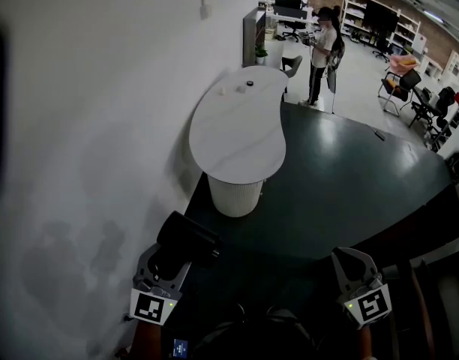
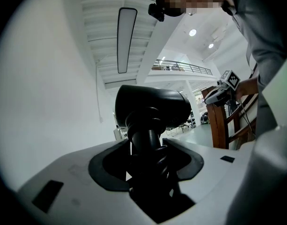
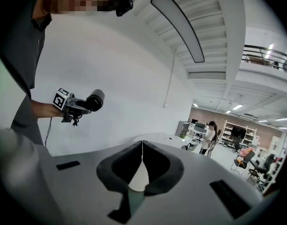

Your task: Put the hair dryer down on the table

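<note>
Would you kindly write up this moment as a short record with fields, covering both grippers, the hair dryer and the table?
left gripper: shut on the handle of the black plastic hair dryer
right gripper: jaws together, nothing between them
white kidney-shaped table: ahead of the person, two small items at its far end
task state: dryer held off the table, not yet set down

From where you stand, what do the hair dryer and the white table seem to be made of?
The hair dryer is probably black plastic, smooth and slightly glossy: soft highlights lie on its rounded body. The cord wound around its handle looks like rubber-coated cable. The table has a smooth white top with low sheen, perhaps laminate, painted board or stone. I cannot tell which. Its base is white and ribbed, material unclear.
</note>
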`<state>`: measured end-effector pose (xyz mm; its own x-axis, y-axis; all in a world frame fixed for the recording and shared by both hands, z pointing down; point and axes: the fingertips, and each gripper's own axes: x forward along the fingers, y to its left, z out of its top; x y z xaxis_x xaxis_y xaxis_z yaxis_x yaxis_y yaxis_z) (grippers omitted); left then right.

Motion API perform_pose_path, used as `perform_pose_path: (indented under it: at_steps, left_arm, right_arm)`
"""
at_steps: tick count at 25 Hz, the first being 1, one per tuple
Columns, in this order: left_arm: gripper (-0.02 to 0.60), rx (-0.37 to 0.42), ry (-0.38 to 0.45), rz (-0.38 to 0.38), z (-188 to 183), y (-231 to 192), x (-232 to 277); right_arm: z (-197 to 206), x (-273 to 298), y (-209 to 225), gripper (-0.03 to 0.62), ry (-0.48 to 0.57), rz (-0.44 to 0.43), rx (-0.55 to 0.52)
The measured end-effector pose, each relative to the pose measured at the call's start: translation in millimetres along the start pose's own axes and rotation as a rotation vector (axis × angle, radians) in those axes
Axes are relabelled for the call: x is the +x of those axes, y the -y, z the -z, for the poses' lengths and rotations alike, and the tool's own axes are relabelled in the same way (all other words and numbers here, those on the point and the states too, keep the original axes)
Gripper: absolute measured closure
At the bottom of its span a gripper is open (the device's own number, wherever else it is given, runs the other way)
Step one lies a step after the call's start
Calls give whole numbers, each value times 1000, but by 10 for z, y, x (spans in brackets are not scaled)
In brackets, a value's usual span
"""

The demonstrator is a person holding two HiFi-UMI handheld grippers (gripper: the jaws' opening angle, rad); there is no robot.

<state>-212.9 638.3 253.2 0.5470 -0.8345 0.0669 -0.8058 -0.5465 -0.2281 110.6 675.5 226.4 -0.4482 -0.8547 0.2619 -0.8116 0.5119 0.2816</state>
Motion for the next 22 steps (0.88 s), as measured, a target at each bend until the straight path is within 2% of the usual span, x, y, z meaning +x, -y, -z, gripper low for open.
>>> perform_pose_path:
  at_steps: [9,22]
  left_arm:
    - [365,0,-18,-11,38,-122,262]
    - [365,-34,-24,-79,-53,-186,1188]
  right_arm:
    - [81,200,221,585,-25,-3,10]
    - [221,788,1126,585,3,-62,2]
